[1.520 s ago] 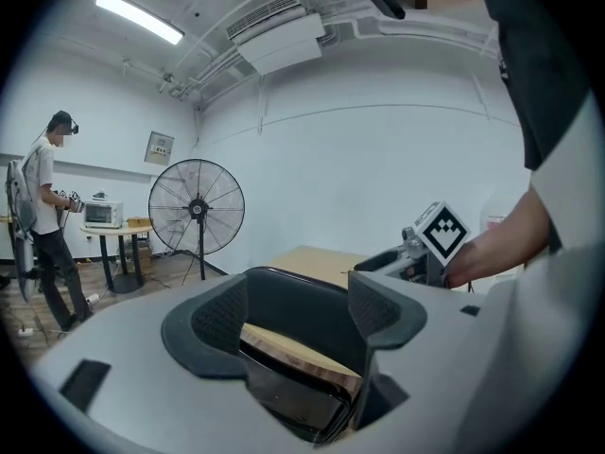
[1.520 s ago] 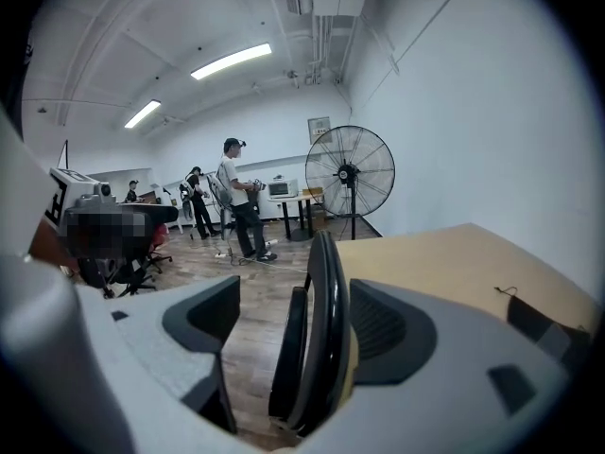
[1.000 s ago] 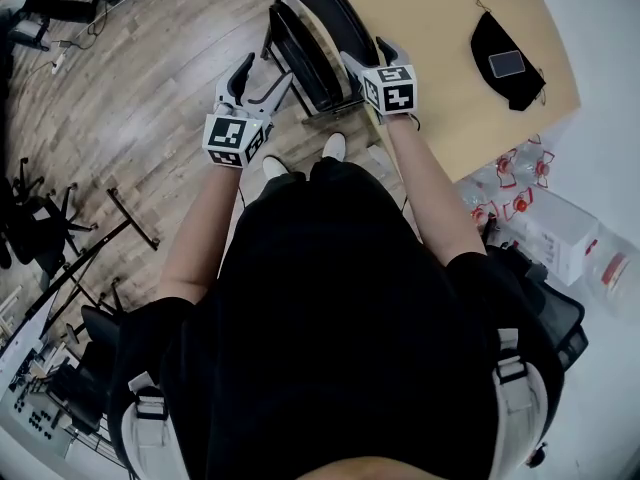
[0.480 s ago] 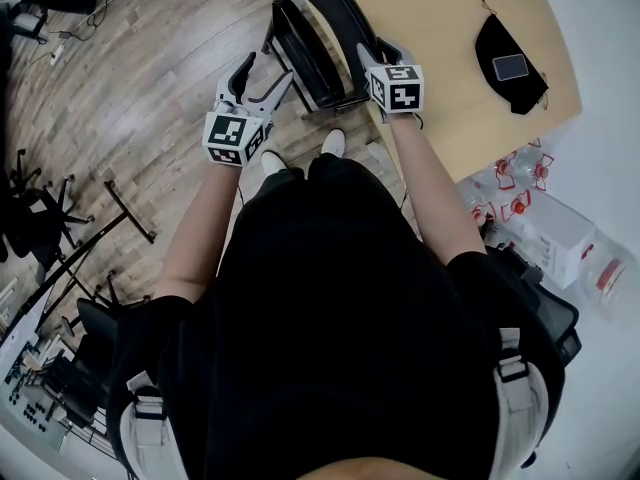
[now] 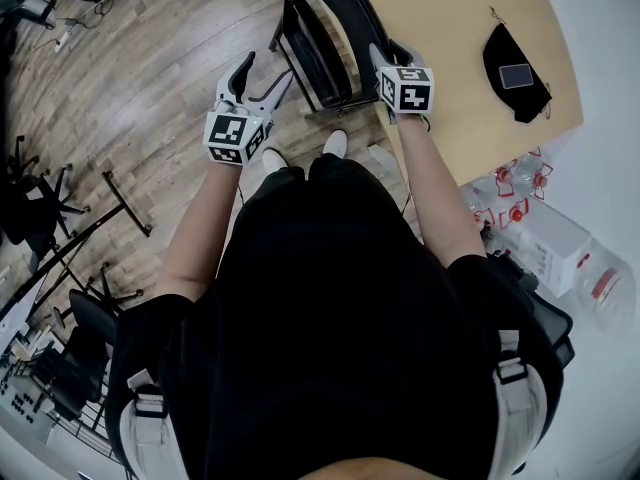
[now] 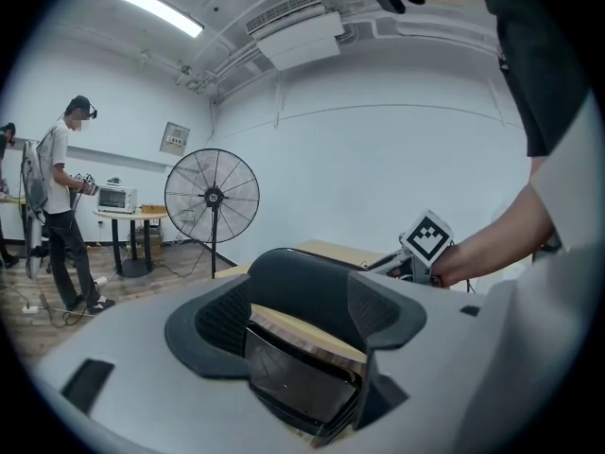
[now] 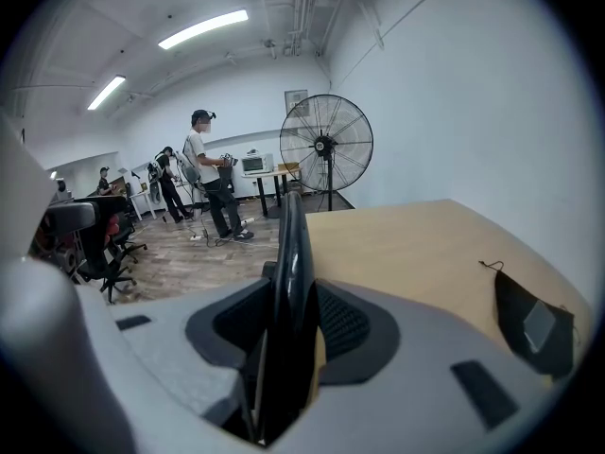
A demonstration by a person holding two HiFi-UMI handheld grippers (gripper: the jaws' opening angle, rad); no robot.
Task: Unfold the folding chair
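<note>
The black folding chair (image 5: 322, 48) stands folded, leaning at the wooden table's (image 5: 450, 18) edge. My right gripper (image 5: 386, 54) is shut on the top edge of its backrest; in the right gripper view the thin black backrest (image 7: 291, 272) runs straight between the pads (image 7: 342, 327). My left gripper (image 5: 267, 70) is open just left of the chair, at about seat height. In the left gripper view the folded seat (image 6: 301, 378) and curved backrest (image 6: 302, 274) show between the wide-apart pads (image 6: 223, 316), and nothing is gripped.
A black pouch (image 5: 515, 68) with a phone lies on the table. Water bottles (image 5: 510, 183) are stacked at the right. Office chairs and stands (image 5: 45, 218) crowd the wooden floor at the left. A pedestal fan (image 7: 326, 149) and people (image 7: 208, 173) stand farther off.
The right gripper's jaws have closed onto the chair's backrest edge. The left gripper has edged a little toward the chair and stays open.
</note>
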